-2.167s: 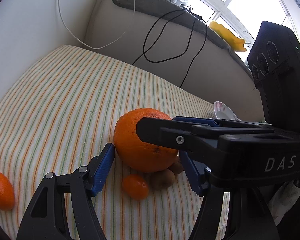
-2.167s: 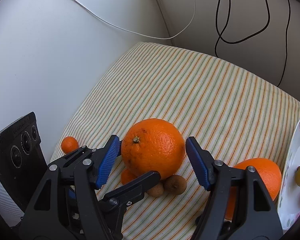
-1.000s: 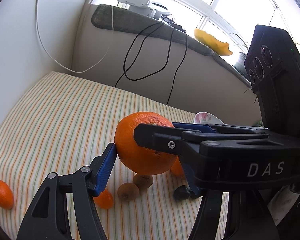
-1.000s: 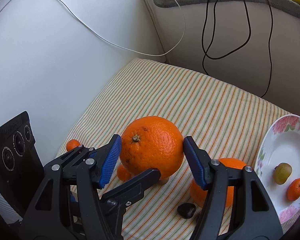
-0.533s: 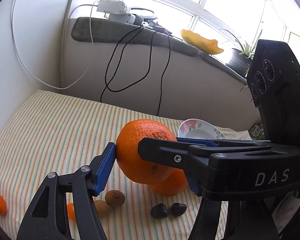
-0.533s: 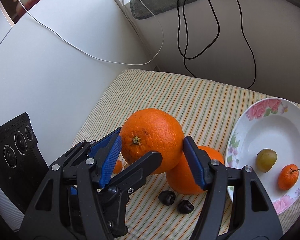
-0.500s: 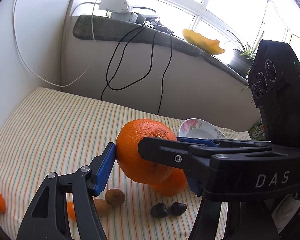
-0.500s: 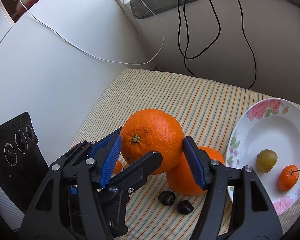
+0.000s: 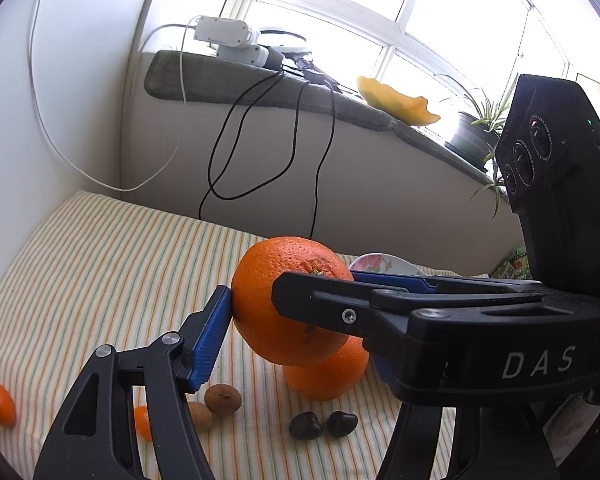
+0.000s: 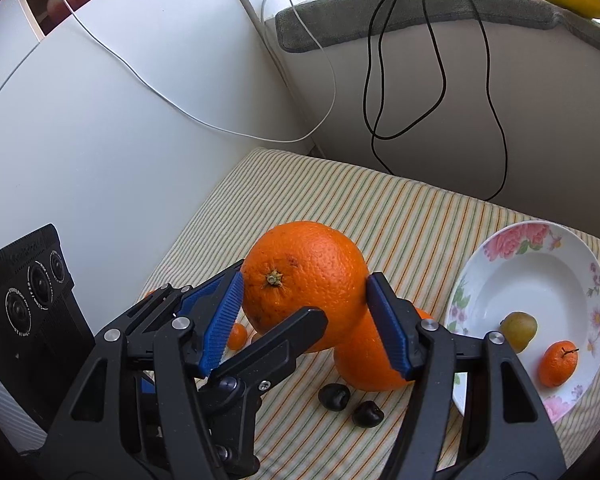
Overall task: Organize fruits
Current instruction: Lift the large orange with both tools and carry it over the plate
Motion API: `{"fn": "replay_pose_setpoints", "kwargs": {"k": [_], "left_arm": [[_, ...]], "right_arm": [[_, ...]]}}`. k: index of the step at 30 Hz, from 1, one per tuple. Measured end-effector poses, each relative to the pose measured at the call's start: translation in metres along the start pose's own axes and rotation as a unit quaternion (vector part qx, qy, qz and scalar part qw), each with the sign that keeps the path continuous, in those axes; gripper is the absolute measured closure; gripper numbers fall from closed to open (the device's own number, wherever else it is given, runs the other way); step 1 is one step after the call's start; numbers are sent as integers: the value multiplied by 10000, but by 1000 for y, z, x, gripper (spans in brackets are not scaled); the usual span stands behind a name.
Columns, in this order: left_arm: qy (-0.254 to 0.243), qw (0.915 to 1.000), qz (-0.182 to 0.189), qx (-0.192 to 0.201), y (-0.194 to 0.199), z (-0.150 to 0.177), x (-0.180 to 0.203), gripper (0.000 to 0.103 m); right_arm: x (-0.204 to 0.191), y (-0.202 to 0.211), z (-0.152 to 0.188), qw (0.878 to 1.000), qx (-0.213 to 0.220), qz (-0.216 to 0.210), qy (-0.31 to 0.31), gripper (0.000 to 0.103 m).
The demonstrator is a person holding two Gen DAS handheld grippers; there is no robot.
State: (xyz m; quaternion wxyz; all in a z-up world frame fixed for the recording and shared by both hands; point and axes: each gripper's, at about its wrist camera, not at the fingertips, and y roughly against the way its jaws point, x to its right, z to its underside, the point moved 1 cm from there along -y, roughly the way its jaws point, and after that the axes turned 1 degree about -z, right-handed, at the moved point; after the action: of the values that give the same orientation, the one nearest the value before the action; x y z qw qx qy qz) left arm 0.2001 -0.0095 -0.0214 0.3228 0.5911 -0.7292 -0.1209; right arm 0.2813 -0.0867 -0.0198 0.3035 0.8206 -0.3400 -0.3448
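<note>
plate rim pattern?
Pink roses with green leaves on the white plate; clearest in the right wrist view.

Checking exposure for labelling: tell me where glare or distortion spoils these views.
Left wrist: the window is blown out white, and the striped cloth bows with fisheye curvature. Right wrist: evenly lit, the large orange sharp, edges vignetted.

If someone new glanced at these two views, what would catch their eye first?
The big orange, clamped by both the left gripper and right gripper above the striped cloth. Next, the flowered plate at right, holding a mandarin and a greenish fruit.
</note>
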Motion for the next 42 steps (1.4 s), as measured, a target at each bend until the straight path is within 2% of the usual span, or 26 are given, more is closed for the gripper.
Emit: {"fn": "replay_pose_setpoints", "kwargs": {"k": [9, 19, 28, 42], "left_arm": [[-199, 9996, 194, -45, -18, -10, 31, 40], [-557, 9965, 486, -387, -78, -29, 85, 40], [-874, 9908, 569, -858, -131, -24, 123, 40], [-1023, 9859, 514, -1219, -157, -10, 136, 40]], "right_arm": [[27, 34, 2, 9997, 160, 177, -79, 36], [104, 59, -9, 9970, 404, 396, -537, 37], [172, 59, -6, 9928, 435, 471, -1008, 37], [197, 48, 5, 9906, 367, 499, -1222, 37]]}}
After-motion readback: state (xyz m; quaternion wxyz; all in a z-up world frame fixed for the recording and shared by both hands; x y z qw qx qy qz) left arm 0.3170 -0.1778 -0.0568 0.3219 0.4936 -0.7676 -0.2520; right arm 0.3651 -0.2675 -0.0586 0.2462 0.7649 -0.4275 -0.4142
